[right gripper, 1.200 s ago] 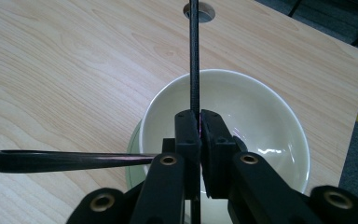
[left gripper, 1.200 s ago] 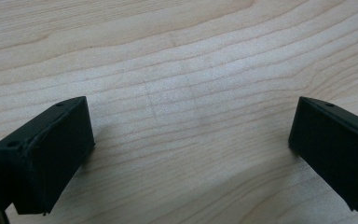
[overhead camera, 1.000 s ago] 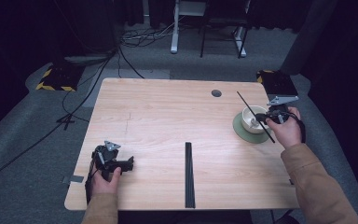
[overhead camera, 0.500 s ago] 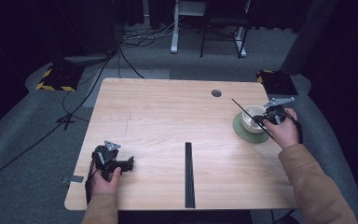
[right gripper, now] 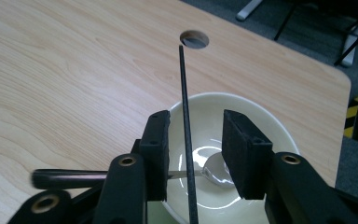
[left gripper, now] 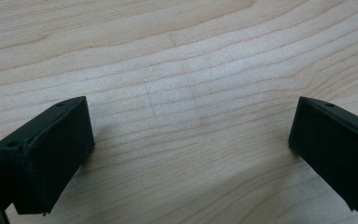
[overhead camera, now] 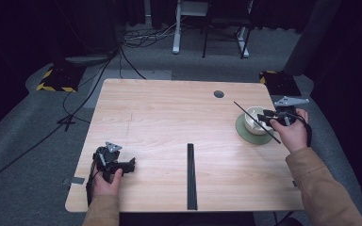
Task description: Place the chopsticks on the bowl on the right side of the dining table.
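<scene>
The thin black rod (right gripper: 185,126) runs lengthwise between the spread right tongs (right gripper: 193,151), untouched, above the white bowl (right gripper: 256,116) at the worktop's (overhead camera: 169,122) right edge; left tongs (left gripper: 191,149) gape far off.

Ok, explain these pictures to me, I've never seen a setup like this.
There is no robot here: a person at a wooden table holds a two-jawed hand tool in each hand. One picture looks down from above; the other two come from cameras riding on the tools, looking along their black jaws. The left gripper rests low on bare wood, jaws wide apart, holding nothing. The right gripper hangs over a white bowl on a green saucer, with a spoon inside. A thin black rod runs between its open jaws; what holds it is unclear. A black strip lies near the front edge.
</scene>
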`<state>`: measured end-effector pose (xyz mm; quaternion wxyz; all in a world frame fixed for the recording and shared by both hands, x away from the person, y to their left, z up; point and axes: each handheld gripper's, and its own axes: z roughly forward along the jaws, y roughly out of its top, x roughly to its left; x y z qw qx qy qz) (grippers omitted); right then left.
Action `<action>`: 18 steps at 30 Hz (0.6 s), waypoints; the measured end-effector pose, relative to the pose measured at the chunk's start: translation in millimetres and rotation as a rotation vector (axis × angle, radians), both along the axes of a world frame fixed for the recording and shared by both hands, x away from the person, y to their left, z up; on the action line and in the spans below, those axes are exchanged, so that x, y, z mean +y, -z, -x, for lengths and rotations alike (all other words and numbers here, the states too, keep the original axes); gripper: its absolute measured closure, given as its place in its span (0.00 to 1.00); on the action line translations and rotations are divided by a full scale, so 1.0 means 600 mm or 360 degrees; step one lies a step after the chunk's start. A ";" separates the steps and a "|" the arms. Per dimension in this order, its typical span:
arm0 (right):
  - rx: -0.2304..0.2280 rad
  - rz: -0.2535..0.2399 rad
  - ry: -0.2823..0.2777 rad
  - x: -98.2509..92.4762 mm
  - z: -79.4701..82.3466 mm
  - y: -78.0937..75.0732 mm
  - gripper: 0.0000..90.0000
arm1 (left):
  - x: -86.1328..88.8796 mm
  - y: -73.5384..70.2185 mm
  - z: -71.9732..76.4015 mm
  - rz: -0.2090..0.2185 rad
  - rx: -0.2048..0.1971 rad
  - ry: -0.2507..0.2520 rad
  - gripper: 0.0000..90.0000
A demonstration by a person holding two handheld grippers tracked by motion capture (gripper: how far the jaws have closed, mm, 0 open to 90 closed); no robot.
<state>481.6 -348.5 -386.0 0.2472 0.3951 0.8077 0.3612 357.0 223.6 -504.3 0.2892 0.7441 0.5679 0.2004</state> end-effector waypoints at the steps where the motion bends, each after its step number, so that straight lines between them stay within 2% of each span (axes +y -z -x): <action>1: -0.0028 -0.0002 -0.0012 0.002 0.009 -0.009 0.68 | 0.000 0.000 0.000 -0.0002 -0.0001 -0.0001 0.00; 6: -0.0050 -0.0019 -0.0047 0.008 0.029 -0.026 0.67 | 0.000 0.000 0.000 -0.0007 -0.0001 -0.0003 0.00; 10: -0.0083 -0.0018 -0.0105 0.022 0.061 -0.043 0.66 | -0.001 0.000 -0.001 0.0000 -0.0003 -0.0008 0.00; 13: -0.0082 -0.0023 -0.0126 0.029 0.074 -0.049 0.65 | -0.001 0.000 -0.001 0.0003 -0.0002 -0.0008 0.00; 18: -0.0095 -0.0063 -0.0179 0.048 0.109 -0.066 0.61 | -0.001 0.000 -0.001 0.0005 0.0000 -0.0006 0.00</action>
